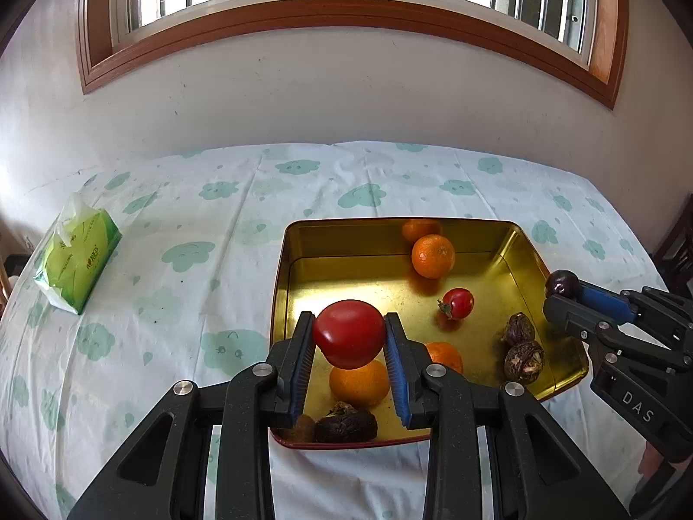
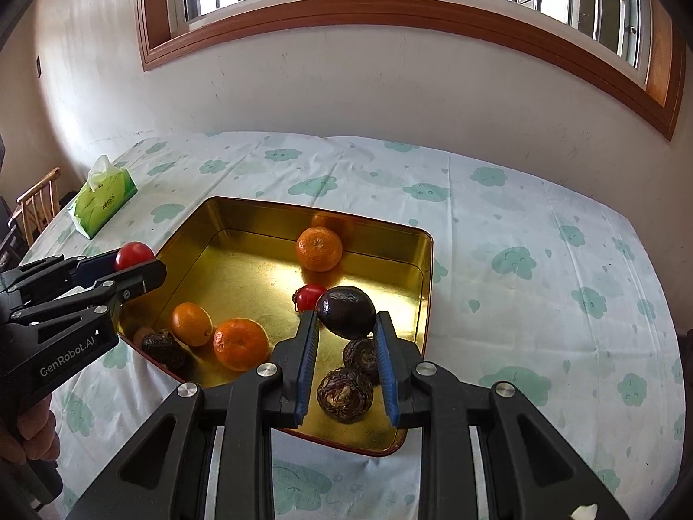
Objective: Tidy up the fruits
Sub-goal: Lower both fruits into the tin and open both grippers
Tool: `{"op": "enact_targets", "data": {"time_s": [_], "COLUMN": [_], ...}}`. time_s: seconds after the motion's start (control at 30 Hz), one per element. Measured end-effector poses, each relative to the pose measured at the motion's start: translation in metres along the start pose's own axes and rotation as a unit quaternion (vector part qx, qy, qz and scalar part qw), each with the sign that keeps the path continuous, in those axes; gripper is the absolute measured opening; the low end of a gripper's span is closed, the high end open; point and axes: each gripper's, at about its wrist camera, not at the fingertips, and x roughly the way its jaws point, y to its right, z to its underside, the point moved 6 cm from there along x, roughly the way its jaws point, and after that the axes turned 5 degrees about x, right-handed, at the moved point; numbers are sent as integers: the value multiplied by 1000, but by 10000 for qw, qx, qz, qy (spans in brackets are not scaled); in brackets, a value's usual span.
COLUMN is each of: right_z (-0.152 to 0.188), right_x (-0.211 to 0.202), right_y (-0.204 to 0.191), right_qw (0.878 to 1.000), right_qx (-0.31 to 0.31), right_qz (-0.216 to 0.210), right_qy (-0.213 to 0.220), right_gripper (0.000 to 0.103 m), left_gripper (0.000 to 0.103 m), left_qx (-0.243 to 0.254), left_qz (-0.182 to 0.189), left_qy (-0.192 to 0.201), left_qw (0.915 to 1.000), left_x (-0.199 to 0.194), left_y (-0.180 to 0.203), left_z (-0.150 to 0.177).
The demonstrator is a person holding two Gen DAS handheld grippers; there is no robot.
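A gold tin tray (image 1: pixel 372 286) (image 2: pixel 242 268) lies on the table with fruit inside. My left gripper (image 1: pixel 349 325) is shut on a large red tomato (image 1: pixel 349 333) (image 2: pixel 133 255), held above the tray's near left part. My right gripper (image 2: pixel 346 318) is shut on a dark purple round fruit (image 2: pixel 345 312) (image 1: pixel 562 282), held over the tray's near right side. In the tray lie oranges (image 1: pixel 433 255) (image 2: pixel 319 248) (image 2: pixel 240 343) (image 2: pixel 191 323), a small red tomato (image 1: pixel 457 303) (image 2: pixel 308 296) and brown wrinkled fruits (image 1: pixel 524 357) (image 2: pixel 344 394) (image 1: pixel 345 425).
A green tissue pack (image 1: pixel 78 258) (image 2: pixel 104 201) sits at the table's far left. The tablecloth (image 1: pixel 173 260) is white with green clouds. A wall with a wood-framed window rises behind. A wooden chair (image 2: pixel 37 206) stands off the left edge. A hand (image 2: pixel 30 433) grips the left tool.
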Motion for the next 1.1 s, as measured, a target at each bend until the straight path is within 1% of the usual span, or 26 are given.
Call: {"op": "enact_targets", "data": {"time_s": [0.3, 0.5, 0.8, 1.1], "right_z": [3, 7, 11, 10], "right_x": [27, 42, 52, 55], "right_y": [1, 1, 2, 2], "right_qw": [9997, 9992, 9987, 9987], "right_qx": [3, -5, 8, 25], "right_qz": [-15, -27, -12, -16], "right_qy": [-229, -387, -503, -507], "right_gripper": [24, 24, 24, 26], "left_gripper": [32, 32, 32, 32], "left_qx": [37, -3, -13, -30], "left_qz": [61, 99, 94, 86], "left_qy": [-235, -294, -388, -461], "left_qw": [9997, 9995, 9992, 9989], "left_x": [22, 30, 40, 50], "left_y": [3, 4, 3, 2], "left_z": [5, 5, 11, 17]}}
